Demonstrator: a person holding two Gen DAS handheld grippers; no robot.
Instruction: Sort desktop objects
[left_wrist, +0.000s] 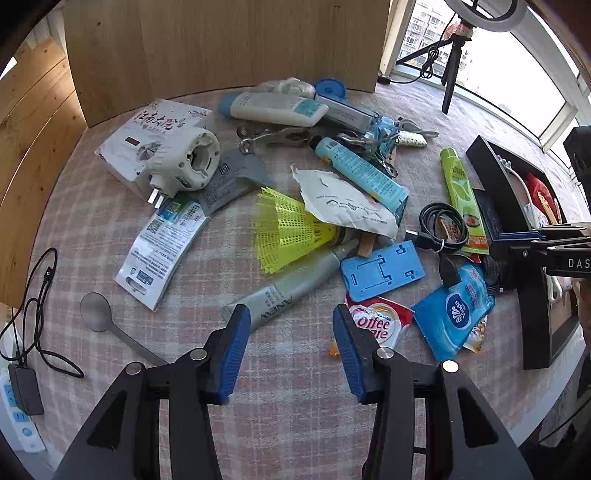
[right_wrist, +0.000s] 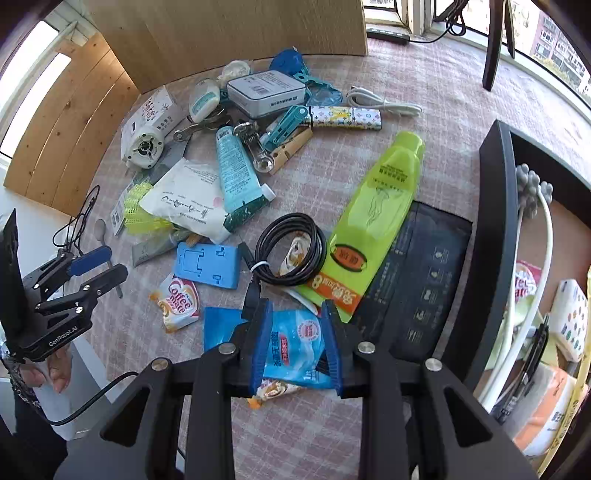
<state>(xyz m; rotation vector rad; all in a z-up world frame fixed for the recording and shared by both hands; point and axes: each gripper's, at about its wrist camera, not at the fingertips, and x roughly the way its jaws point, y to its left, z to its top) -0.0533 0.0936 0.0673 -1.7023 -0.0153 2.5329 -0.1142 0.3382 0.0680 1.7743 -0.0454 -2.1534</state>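
Closest to us, our right hand-held gripper (right_wrist: 293, 341) straddles the blue sachet (right_wrist: 291, 345) on the bench (right_wrist: 369, 166), pads at its edges; a thin, slick packet could squirt out. Our left hand-held gripper (left_wrist: 290, 349) gapes empty over cloth. Further off, the coiled cable (right_wrist: 291, 254) may snag.

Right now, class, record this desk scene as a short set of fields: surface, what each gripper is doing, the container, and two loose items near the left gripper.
Surface: pink checked tablecloth, cluttered.
Left gripper: open, nothing between its fingers, above bare cloth.
Right gripper: fingers closed on the blue plastic tissue packet.
Container: black open box at the right, already holding items.
Near left gripper: grey ANEW tube; red-and-white Coffee-mate sachet.
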